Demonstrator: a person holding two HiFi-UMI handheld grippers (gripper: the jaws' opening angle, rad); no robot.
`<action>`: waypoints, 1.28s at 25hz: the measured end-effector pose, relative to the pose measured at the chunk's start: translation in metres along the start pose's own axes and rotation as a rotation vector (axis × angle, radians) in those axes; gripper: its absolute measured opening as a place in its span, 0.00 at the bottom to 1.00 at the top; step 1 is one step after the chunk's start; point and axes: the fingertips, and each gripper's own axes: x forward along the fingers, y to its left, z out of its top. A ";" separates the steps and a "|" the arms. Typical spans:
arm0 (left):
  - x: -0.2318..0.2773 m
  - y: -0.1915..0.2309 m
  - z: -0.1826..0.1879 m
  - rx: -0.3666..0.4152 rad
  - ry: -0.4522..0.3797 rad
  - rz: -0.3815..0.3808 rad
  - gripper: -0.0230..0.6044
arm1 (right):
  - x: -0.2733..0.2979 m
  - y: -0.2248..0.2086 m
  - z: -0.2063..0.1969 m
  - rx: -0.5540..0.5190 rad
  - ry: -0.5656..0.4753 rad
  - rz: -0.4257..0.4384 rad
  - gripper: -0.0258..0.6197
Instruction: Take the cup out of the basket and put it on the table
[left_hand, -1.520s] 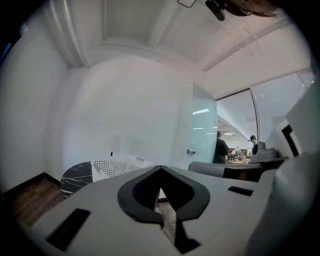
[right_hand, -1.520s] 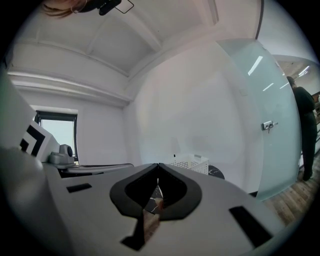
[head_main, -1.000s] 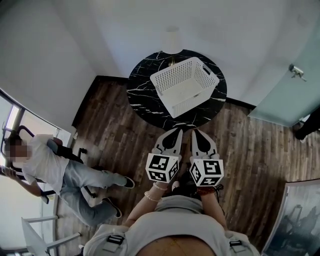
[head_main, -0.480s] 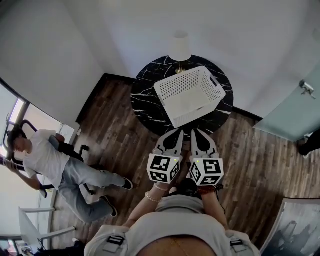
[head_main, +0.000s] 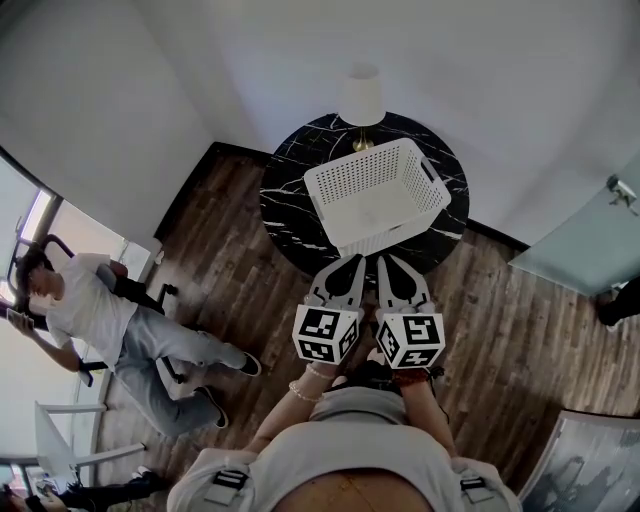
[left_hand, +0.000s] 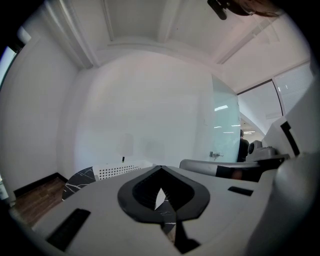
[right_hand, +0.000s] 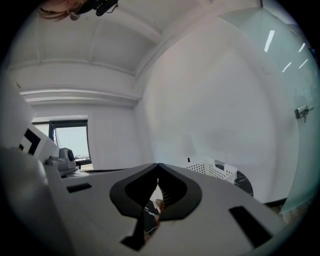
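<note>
Both shut, tips together and nothing held: left gripper (head_main: 356, 262) and right gripper (head_main: 384, 262), side by side and pointing forward. Ahead of both tips, a little apart from them: a white perforated basket (head_main: 392, 232) on a round black marble table (head_main: 290, 200). No cup made out from here; probably low inside the basket, behind the wall nearest to the grippers, so impossible to say on which side.

Judged as the very beginning: approach not yet made. First bring one gripper forward and above the near rim, and look down inside before choosing the grasp. Open that gripper wide while above the rim, not down between the walls. Then descend straight, keeping off the perforated sides, to avoid pushing or tipping such a light-looking basket. If needed, steady the rim with the other gripper. Close gently on the cup, lift straight up until clear of the rim, then carry to the bare marble ahead and to the left. Set down upright, away from the table edge and from the lamp (head_main: 362, 97) beyond the basket.
</note>
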 end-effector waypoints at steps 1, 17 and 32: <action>0.002 -0.001 0.000 0.001 0.000 0.003 0.05 | 0.001 -0.002 0.001 -0.001 0.001 0.004 0.06; 0.043 -0.020 0.002 0.001 -0.010 0.054 0.05 | 0.012 -0.045 0.011 -0.025 0.018 0.068 0.06; 0.063 -0.034 0.001 -0.001 -0.016 0.073 0.05 | 0.005 -0.080 0.016 -0.013 0.004 0.039 0.06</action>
